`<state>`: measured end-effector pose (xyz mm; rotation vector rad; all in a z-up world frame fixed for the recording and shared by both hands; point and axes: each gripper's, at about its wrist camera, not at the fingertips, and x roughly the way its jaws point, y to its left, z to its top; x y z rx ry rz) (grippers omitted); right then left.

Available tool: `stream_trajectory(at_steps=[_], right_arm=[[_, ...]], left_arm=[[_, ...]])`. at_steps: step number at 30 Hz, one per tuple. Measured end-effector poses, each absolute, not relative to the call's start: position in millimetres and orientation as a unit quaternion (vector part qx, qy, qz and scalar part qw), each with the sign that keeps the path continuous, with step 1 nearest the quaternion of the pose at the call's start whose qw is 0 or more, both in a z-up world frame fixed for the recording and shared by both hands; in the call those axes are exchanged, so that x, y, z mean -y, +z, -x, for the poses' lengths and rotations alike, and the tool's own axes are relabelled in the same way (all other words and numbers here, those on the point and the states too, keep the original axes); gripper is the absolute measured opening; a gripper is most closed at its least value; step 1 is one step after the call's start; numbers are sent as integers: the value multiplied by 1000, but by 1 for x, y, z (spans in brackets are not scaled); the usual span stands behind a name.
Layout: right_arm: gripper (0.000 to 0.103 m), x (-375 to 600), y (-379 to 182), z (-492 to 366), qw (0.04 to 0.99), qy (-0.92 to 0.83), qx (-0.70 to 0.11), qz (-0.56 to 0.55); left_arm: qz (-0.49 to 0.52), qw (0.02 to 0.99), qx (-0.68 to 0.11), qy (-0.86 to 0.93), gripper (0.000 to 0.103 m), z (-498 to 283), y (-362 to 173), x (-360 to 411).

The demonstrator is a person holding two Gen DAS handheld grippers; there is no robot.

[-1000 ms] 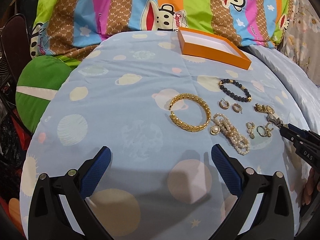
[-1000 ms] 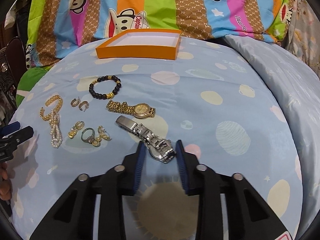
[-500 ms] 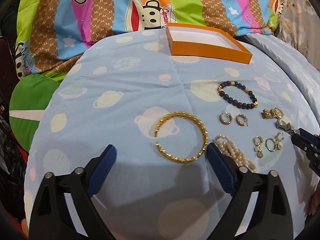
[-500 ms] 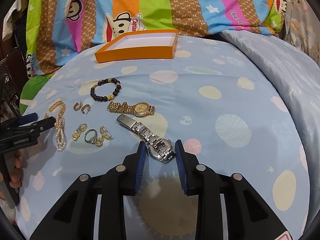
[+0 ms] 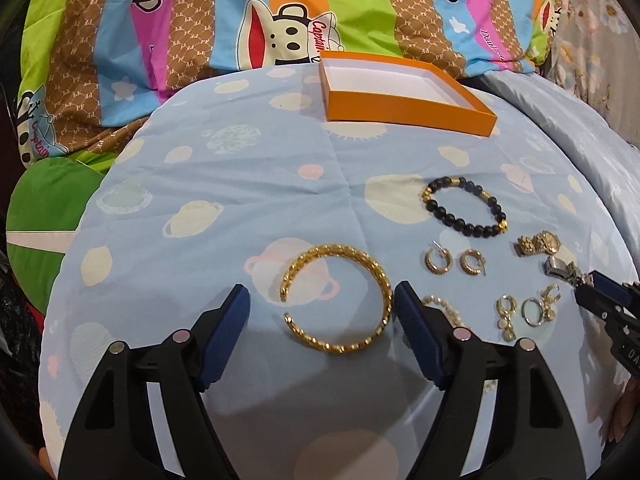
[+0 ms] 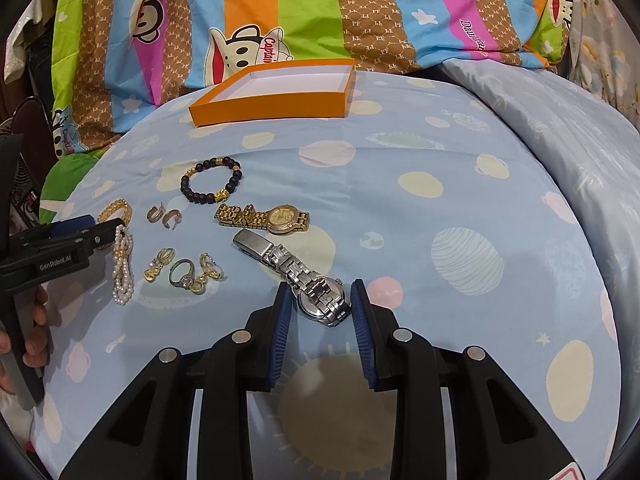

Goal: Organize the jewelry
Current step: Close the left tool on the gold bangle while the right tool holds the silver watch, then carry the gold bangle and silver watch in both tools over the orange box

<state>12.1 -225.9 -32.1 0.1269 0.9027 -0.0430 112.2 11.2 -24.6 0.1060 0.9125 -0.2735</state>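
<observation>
We see a gold cuff bangle [image 5: 338,300] lying flat on a bed covered with a pale blue sheet [image 5: 224,208], and we take it as our landmark. The left gripper [image 5: 322,312] straddles it; its blue fingers [image 5: 224,332] are spread and have just been closing in, the bangle between them, the right-hand finger at or just beside the bangle's rim and the other well clear, so nothing is pinched yet. Just right of the bangle a pearl bracelet [image 6: 122,268] is partly hidden behind that finger. Further right lie two gold hoop earrings [image 5: 454,262], a cluster of small earrings and a ring [image 5: 528,310], and beyond the hoops a black bead bracelet [image 5: 466,208]. To the far right of the bangle lie a gold watch [image 6: 266,218] and a silver watch [image 6: 304,276], whose case sits between the narrowly spread fingers of the right gripper [image 6: 320,308]; we cannot tell whether they press it. Beyond everything, at the far side of the bed, stands an empty orange box [image 5: 404,114]. We judge the step to be picking up pieces for the box; next, the left fingers need to close on the bangle's rim without snagging the pearls.
</observation>
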Motion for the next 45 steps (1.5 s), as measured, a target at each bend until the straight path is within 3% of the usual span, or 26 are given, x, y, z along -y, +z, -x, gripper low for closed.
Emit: stream_trajectory(at_steps=[5,10,34,36,38,43,45], right_arm=[[30,226,-32,-12,898,-20,-436,-62],[30,226,-32,-12,898,-21,-436,-62],[25,221,-29,9,898,-24,-430,-86],[28,221,-29,10,898,-30,-432,-84],[38,221,-30,10,897,-29,-434,-83],[40,214,-32,7,896,-34,-439,-55],[34,214,-31,7,896,-33,-439,-54]], left_arm=[[-72,885,-439,-139,71,-121,-27,-3],[-77,885,-432,-159,54,-116,-25,2],[-17,903,-406,-143,54,-72,-13,-31],[-15,903,-406,-143,54,-71,-13,-31],[-16,903,-405,-142,54,-70,-13,-31],[-17,902,-408,-143,54,-70,-14,-31],[-17,901,-409,-143,54,-70,-15,-30]])
